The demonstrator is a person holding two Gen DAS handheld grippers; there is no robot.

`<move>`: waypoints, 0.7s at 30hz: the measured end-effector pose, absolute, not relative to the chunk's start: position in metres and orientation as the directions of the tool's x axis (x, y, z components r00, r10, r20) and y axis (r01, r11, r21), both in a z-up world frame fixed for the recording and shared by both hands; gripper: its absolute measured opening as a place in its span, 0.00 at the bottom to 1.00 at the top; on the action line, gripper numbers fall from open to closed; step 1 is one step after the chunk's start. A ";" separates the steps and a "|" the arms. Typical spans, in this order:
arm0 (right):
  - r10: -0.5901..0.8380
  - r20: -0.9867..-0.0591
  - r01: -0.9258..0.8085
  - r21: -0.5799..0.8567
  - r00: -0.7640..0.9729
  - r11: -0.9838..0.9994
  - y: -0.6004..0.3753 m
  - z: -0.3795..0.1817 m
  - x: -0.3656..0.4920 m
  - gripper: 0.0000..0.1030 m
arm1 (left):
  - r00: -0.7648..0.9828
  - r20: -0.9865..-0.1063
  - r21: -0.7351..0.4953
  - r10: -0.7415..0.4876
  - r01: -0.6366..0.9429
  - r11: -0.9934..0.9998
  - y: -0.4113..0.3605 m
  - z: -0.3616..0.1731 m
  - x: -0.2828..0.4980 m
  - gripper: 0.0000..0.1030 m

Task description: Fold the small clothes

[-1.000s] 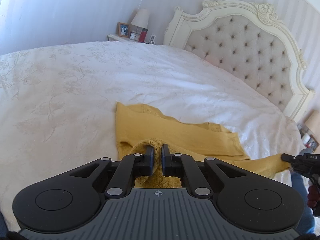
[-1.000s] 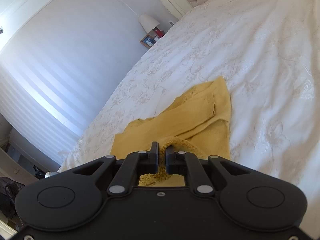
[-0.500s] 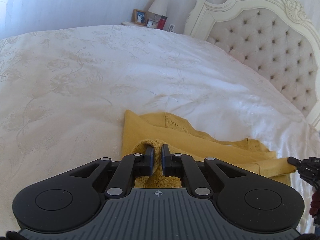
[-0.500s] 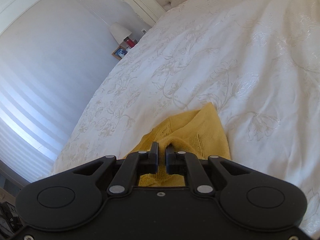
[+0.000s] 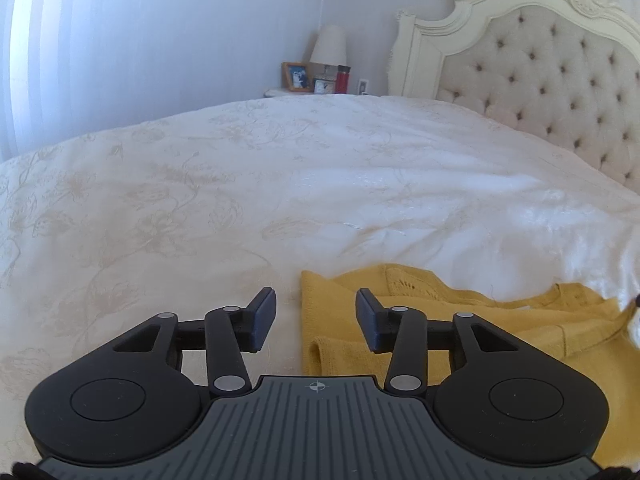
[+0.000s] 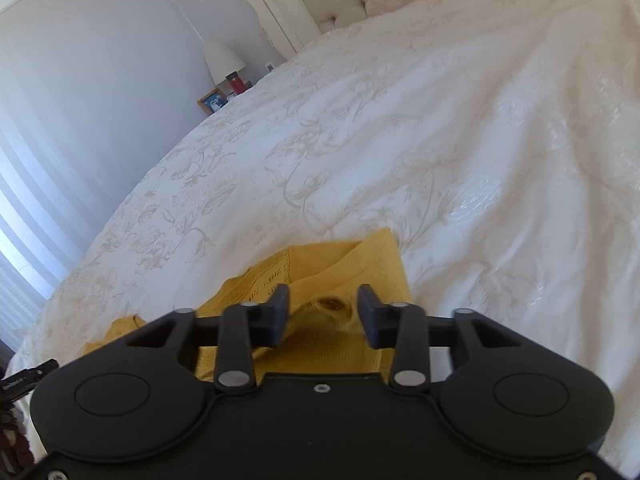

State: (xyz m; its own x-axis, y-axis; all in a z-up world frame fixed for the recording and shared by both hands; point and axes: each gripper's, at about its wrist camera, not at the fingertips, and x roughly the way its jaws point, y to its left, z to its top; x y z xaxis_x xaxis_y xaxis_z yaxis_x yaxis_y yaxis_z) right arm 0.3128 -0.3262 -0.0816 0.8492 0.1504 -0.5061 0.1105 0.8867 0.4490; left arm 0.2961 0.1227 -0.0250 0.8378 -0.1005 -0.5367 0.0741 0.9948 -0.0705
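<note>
Both my grippers open, yellow knit top lying folded on the bed.

My left gripper [image 5: 316, 318] has its jaws spread wide with nothing between them, over the left edge of the yellow top [image 5: 460, 320], which lies in layers on the white floral bedspread [image 5: 240, 200]. My right gripper [image 6: 323, 314] is also spread, jaws either side of a raised fold of the top [image 6: 352, 264], not pinching it. Tufted headboard [image 5: 560, 80] and a nightstand lamp [image 5: 329, 46] sit beyond.
</note>
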 end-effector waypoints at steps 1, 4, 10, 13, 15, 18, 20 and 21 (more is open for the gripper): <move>0.139 -0.493 0.106 0.437 0.859 0.893 -0.325 -0.078 0.309 0.74 | 0.840 -0.531 -0.053 -0.108 0.094 0.994 0.118 -0.024 0.289 0.45; 0.141 -0.490 0.072 0.391 0.860 0.918 -0.316 -0.067 0.298 0.74 | 0.832 -0.536 -0.021 -0.145 0.159 0.987 0.101 -0.025 0.270 0.49; 0.157 -0.551 -0.089 0.148 0.820 0.985 -0.260 -0.064 0.284 0.72 | 0.768 -0.607 0.043 -0.205 0.289 0.956 0.065 -0.050 0.249 0.51; 0.168 -0.583 -0.152 0.076 0.795 0.985 -0.237 -0.071 0.285 0.72 | 0.737 -0.645 0.073 -0.201 0.321 0.944 0.056 -0.063 0.253 0.51; 0.173 -0.610 -0.182 0.048 0.773 0.982 -0.226 -0.078 0.290 0.71 | 0.727 -0.658 0.080 -0.194 0.324 0.943 0.055 -0.067 0.261 0.51; 0.160 -0.655 -0.195 0.021 0.738 0.981 -0.217 -0.088 0.304 0.70 | 0.724 -0.668 0.103 -0.174 0.321 0.941 0.054 -0.070 0.280 0.52; 0.145 -0.675 -0.184 0.014 0.723 0.983 -0.215 -0.091 0.315 0.70 | 0.727 -0.666 0.113 -0.167 0.320 0.941 0.054 -0.070 0.294 0.52; 0.137 -0.684 -0.175 0.014 0.717 0.984 -0.215 -0.092 0.321 0.70 | 0.728 -0.667 0.123 -0.160 0.320 0.940 0.054 -0.070 0.303 0.52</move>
State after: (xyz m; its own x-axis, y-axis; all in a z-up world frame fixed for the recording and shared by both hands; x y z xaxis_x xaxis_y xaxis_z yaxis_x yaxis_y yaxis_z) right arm 0.3208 -0.2152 -0.0921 0.7167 0.1370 -0.6838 -0.1749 0.9845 0.0139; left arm 0.3030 0.0542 -0.0700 0.7279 -0.1602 -0.6667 0.3196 0.9395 0.1232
